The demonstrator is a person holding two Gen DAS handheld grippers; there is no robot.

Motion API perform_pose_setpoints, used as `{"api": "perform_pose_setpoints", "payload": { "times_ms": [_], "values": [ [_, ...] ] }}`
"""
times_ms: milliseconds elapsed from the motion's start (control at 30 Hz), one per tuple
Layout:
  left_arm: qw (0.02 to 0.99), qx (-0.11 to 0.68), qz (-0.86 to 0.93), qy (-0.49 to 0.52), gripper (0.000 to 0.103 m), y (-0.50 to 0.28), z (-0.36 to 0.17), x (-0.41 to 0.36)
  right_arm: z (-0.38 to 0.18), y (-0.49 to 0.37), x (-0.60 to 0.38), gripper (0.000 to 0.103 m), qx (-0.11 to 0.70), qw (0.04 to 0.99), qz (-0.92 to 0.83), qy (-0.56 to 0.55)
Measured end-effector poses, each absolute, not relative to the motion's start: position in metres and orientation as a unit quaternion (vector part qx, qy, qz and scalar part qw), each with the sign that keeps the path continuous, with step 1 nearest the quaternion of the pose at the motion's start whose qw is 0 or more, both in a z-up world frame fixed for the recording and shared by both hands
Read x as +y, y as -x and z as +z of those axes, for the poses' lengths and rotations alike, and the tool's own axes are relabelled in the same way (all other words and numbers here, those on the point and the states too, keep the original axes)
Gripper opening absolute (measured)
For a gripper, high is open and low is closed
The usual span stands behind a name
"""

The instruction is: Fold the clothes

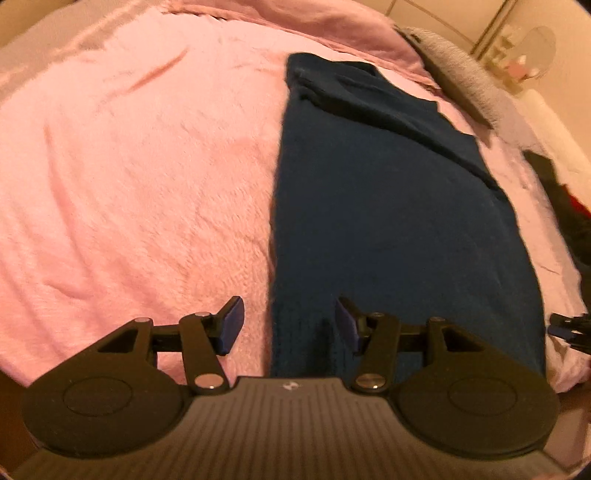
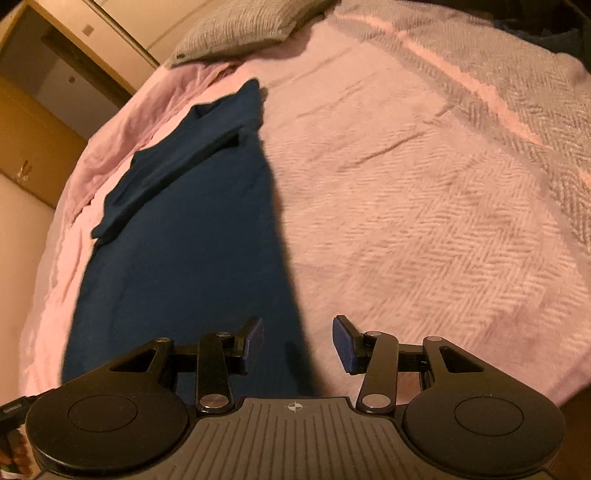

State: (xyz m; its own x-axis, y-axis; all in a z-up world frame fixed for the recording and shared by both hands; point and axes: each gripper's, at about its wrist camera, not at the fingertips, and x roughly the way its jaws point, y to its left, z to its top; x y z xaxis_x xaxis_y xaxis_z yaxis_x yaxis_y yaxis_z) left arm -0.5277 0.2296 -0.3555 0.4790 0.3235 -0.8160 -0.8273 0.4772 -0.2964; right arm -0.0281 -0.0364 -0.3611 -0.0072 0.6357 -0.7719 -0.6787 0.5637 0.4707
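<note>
The dark blue garment (image 1: 388, 221) lay flat on the pink blanket (image 1: 129, 184) of the bed, already narrowed into 1 long strip whose long axis ran from the near edge toward the head of the bed and the grey pillow (image 2: 236, 29), a sleeve folded across its far end. The left gripper (image 1: 288, 325) and right gripper (image 2: 297, 343) hovered over the 2 near corners, fingers spread and holding nothing. The likely trouble was a pinch that caught only the top layer, or plush blanket with it, so the stacked layers would slide apart and the fold go crooked if 1 side lifted unevenly.
</note>
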Motion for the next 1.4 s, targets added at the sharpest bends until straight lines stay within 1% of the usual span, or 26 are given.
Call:
{"api": "perform_pose_setpoints", "payload": {
  "times_ms": [67,167,200,233,333,400,467,567,700,867,1000,1067,1100,1167,1200,1267,1333,1400],
  "values": [
    [0.799,0.34,0.348,0.353,0.052,0.531,-0.367,0.228,-0.372,0.027,-0.046,0.046,0.516,0.71,0.479,0.01],
    [0.823,0.317,0.32,0.347,0.054,0.535,-0.376,0.226,-0.382,0.025,-0.069,0.046,0.5,0.704,0.503,-0.037],
    [0.829,0.307,0.313,0.348,0.054,0.537,-0.378,0.225,-0.385,0.025,-0.078,0.047,0.496,0.7,0.51,-0.056],
    [0.835,0.296,0.306,0.349,0.054,0.539,-0.379,0.225,-0.388,0.025,-0.087,0.05,0.492,0.696,0.518,-0.074],
    [0.84,0.263,0.293,0.374,0.053,0.552,-0.383,0.227,-0.391,0.032,-0.109,0.055,0.498,0.687,0.518,-0.111],
    [0.836,0.25,0.277,0.401,0.053,0.56,-0.383,0.23,-0.39,0.037,-0.123,0.057,0.504,0.682,0.513,-0.132],
    [0.847,0.235,0.252,0.404,0.053,0.562,-0.382,0.235,-0.385,0.039,-0.127,0.058,0.525,0.663,0.511,-0.155],
    [0.842,0.227,0.252,0.42,0.053,0.563,-0.387,0.243,-0.382,0.033,-0.122,0.058,0.534,0.648,0.516,-0.168],
    [0.843,0.218,0.244,0.427,0.053,0.564,-0.394,0.247,-0.39,0.022,-0.102,0.058,0.552,0.649,0.504,-0.141],
    [0.838,0.206,0.228,0.451,0.053,0.563,-0.403,0.258,-0.405,0.01,-0.088,0.058,0.564,0.606,0.539,-0.155],
    [0.839,0.21,0.208,0.456,0.051,0.562,-0.408,0.262,-0.419,-0.003,-0.081,0.058,0.578,0.561,0.566,-0.174],
    [0.844,0.218,0.2,0.448,0.045,0.564,-0.409,0.26,-0.421,-0.005,-0.082,0.058,0.58,0.547,0.578,-0.176],
    [0.841,0.214,0.198,0.455,0.044,0.565,-0.411,0.262,-0.422,-0.006,-0.083,0.057,0.58,0.54,0.583,-0.177],
    [0.836,0.204,0.195,0.471,0.039,0.566,-0.414,0.267,-0.422,-0.005,-0.087,0.057,0.578,0.53,0.596,-0.172],
    [0.833,0.199,0.193,0.479,0.039,0.566,-0.416,0.269,-0.422,-0.005,-0.088,0.055,0.577,0.526,0.601,-0.169],
    [0.826,0.189,0.189,0.495,0.036,0.567,-0.42,0.274,-0.425,-0.006,-0.088,0.047,0.581,0.525,0.598,-0.171],
    [0.82,0.176,0.184,0.512,0.033,0.566,-0.423,0.279,-0.429,-0.011,-0.082,0.032,0.593,0.519,0.584,-0.193],
    [0.816,0.178,0.175,0.521,0.032,0.557,-0.422,0.283,-0.431,-0.012,-0.073,0.029,0.598,0.516,0.578,-0.203]
  ]
}}
